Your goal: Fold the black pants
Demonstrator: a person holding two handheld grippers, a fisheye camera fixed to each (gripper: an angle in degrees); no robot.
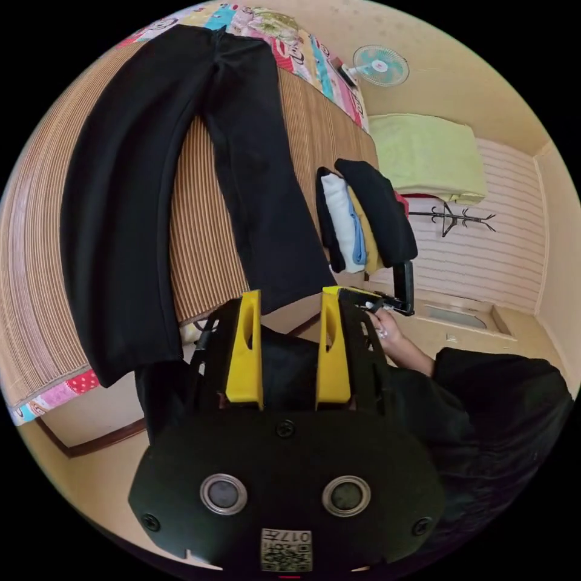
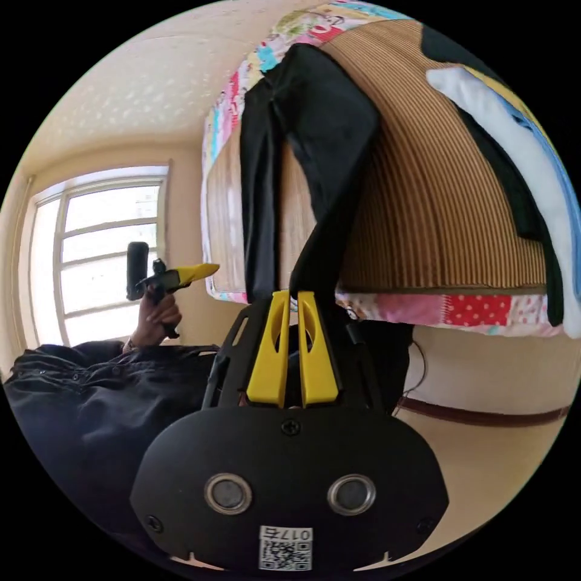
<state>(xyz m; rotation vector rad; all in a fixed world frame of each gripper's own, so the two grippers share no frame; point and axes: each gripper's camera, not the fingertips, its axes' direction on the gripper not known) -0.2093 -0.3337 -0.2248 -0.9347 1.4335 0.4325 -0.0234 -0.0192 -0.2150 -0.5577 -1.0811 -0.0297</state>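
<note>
Cream walls (image 1: 460, 78) carry a fan (image 1: 380, 65) and a coat rack (image 1: 455, 218). Daylight fills a barred window (image 2: 97, 254). A striped mat (image 2: 436, 218) covers the bed above a tan floor (image 2: 502, 448).

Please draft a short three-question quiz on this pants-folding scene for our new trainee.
1. True or false: the black pants lie spread flat on the striped mat.
2. The left gripper has its fingers: A) apart, B) closed on cloth?
3. What stands beside the pants on the mat?

Key: 1 true; 2 A; 3 a stack of folded clothes. The right gripper is nearly closed at a pant leg's hem.
</note>
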